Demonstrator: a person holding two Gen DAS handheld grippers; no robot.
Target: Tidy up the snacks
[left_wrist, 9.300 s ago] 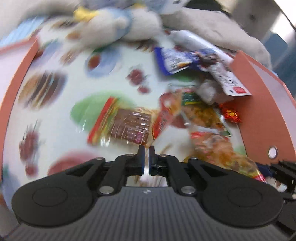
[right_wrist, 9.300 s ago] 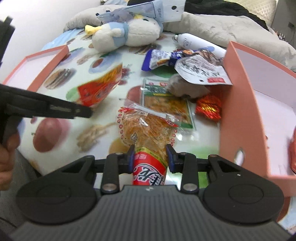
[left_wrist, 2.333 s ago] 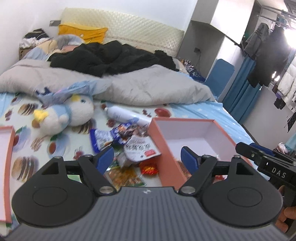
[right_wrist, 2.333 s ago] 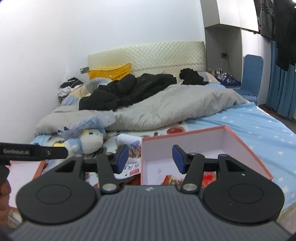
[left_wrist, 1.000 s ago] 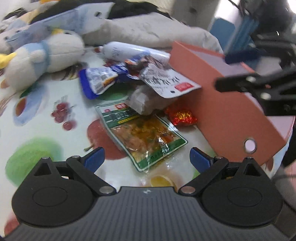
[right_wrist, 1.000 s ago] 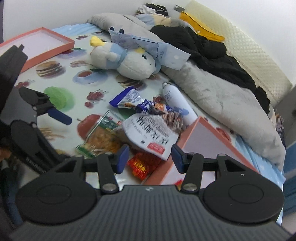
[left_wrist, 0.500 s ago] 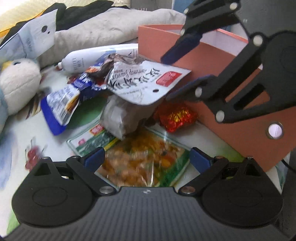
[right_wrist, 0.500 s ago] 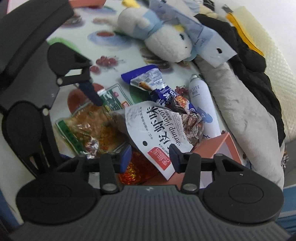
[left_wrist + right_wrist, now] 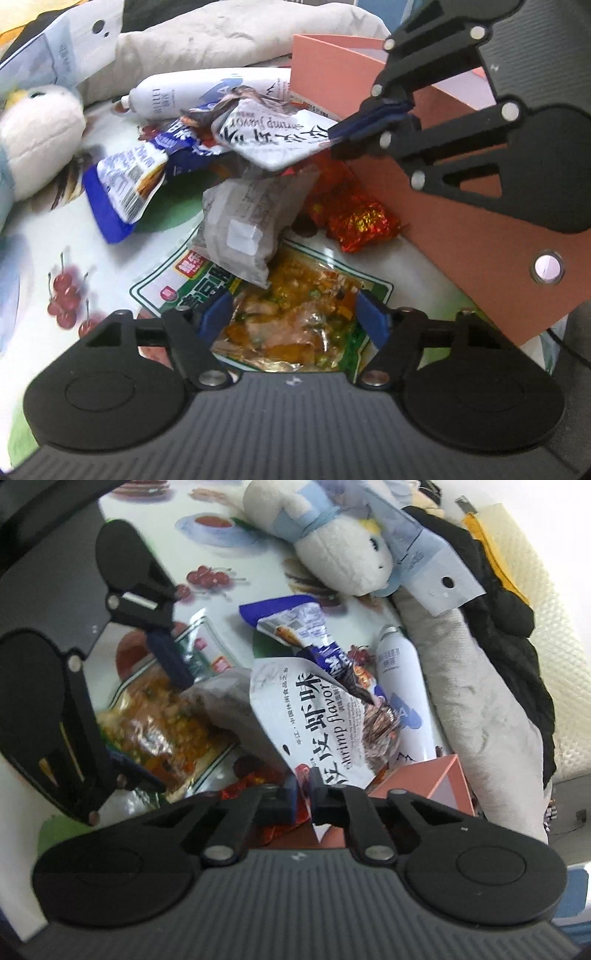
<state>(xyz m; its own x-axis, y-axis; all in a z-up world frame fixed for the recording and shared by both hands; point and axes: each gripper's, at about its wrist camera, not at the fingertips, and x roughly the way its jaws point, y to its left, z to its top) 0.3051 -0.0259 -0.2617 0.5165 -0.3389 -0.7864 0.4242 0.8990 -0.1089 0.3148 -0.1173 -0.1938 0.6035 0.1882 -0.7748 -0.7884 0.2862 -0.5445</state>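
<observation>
Shrimp pkt (image 9: 280, 138) atop snack pile, box (image 9: 461, 229) right of it, bottle (image 9: 207, 92) behind.

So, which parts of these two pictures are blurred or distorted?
Left wrist view: the plush toy at the left edge is smeared, and the orange box bulges from the fisheye lens. Right wrist view: the shrimp snack bag is sharp, while the green-edged packet is blurred.

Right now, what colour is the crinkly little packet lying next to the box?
Shiny red with gold sparkles: the foil packet beside the orange box, clearest in the left wrist view.
</observation>
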